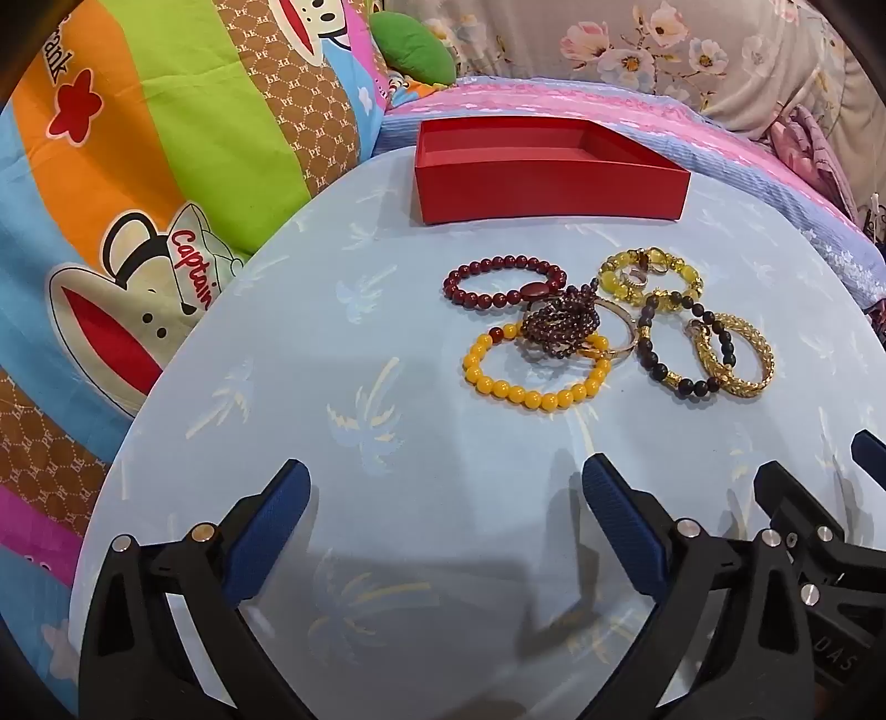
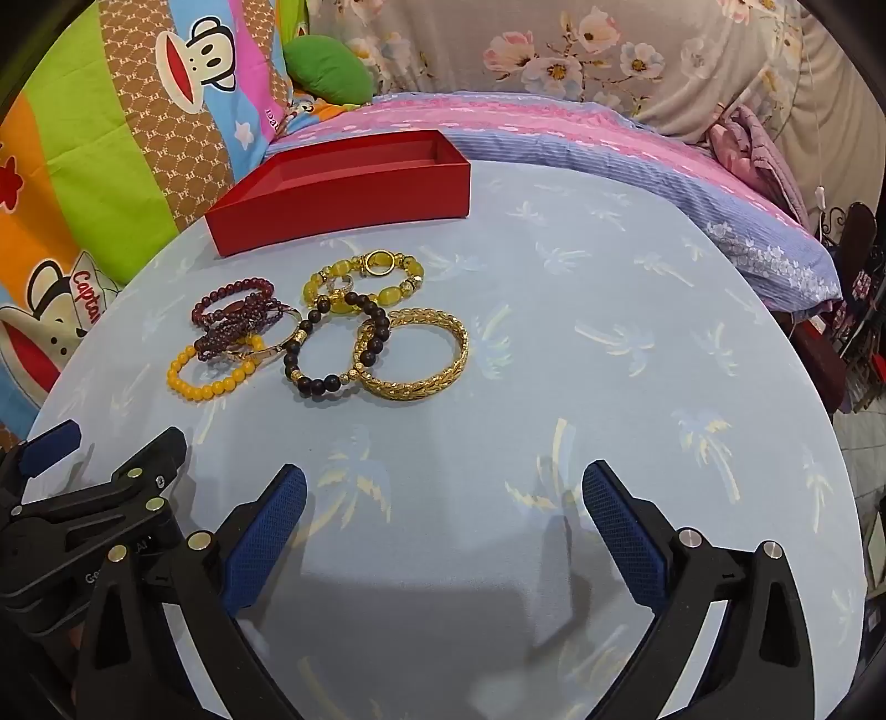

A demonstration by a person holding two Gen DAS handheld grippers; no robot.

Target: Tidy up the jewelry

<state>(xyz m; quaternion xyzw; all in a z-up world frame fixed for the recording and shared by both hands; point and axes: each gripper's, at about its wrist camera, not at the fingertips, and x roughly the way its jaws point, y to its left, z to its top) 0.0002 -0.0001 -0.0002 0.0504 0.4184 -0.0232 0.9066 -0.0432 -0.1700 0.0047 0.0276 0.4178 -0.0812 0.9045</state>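
Observation:
Several bracelets lie bunched on the round light-blue table (image 1: 387,332): a dark red bead one (image 1: 501,266), a yellow bead one (image 1: 531,396), a gold woven bangle (image 1: 750,379) (image 2: 443,382), a black bead one (image 2: 315,385) and a pale yellow stone one (image 2: 354,277). Behind them stands an empty red box (image 1: 548,191) (image 2: 343,199). My left gripper (image 1: 446,482) hangs open over bare table, short of the pile. My right gripper (image 2: 443,482) is open too, nearer than the gold bangle. Each gripper shows at the edge of the other's view.
The table sits against a bed with a striped cartoon quilt (image 1: 138,194) on the left, a pink and blue cover (image 2: 609,144) behind, and a floral pillow (image 2: 609,50). A green cushion (image 2: 329,69) lies at the back. Dark furniture (image 2: 853,310) stands at far right.

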